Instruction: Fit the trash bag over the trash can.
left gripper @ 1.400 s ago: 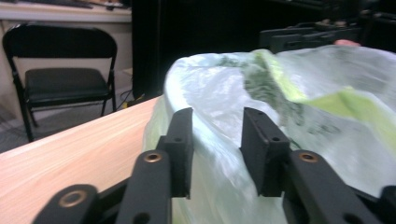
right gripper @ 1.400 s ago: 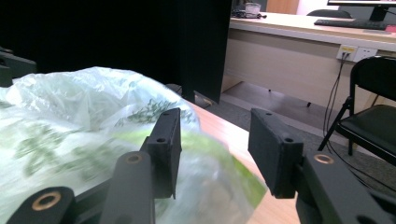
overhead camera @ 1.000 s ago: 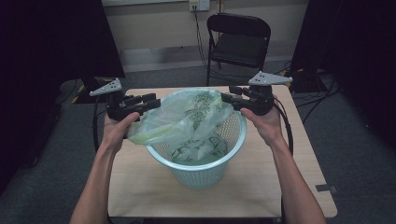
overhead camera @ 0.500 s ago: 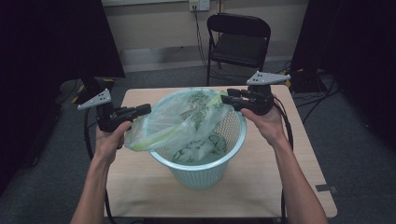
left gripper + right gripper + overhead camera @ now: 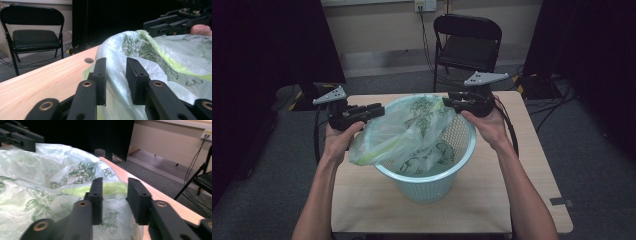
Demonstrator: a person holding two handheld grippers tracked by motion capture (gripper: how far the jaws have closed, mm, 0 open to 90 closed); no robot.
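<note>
I take the basket (image 5: 432, 165) as my landmark: it stands on the middle of the table (image 5: 362, 195), and the plastic bag (image 5: 407, 132) hangs partly inside it, its mouth stretched across the top and spilling over the basket's left rim.

My left gripper (image 5: 379, 111) is at the basket's left edge, my right gripper (image 5: 447, 103) at its far right edge, so the bag's long axis runs between them, left to right across the rim. In the left gripper view the jaws stand a little apart with bag film bunched in the gap; I judge they have hold of the film but are not pressed fully together. In the right gripper view the jaws show a similar gap with the bag's green edge lying between or just behind them; I cannot tell if they really pinch it.

The next move, as I judge it, turns on this: the left side of the bag lies outside the rim, the right side sits above it, so the right needs pulling outward and down.

The bag carries a green leaf print; I can read no writing or brand.
</note>
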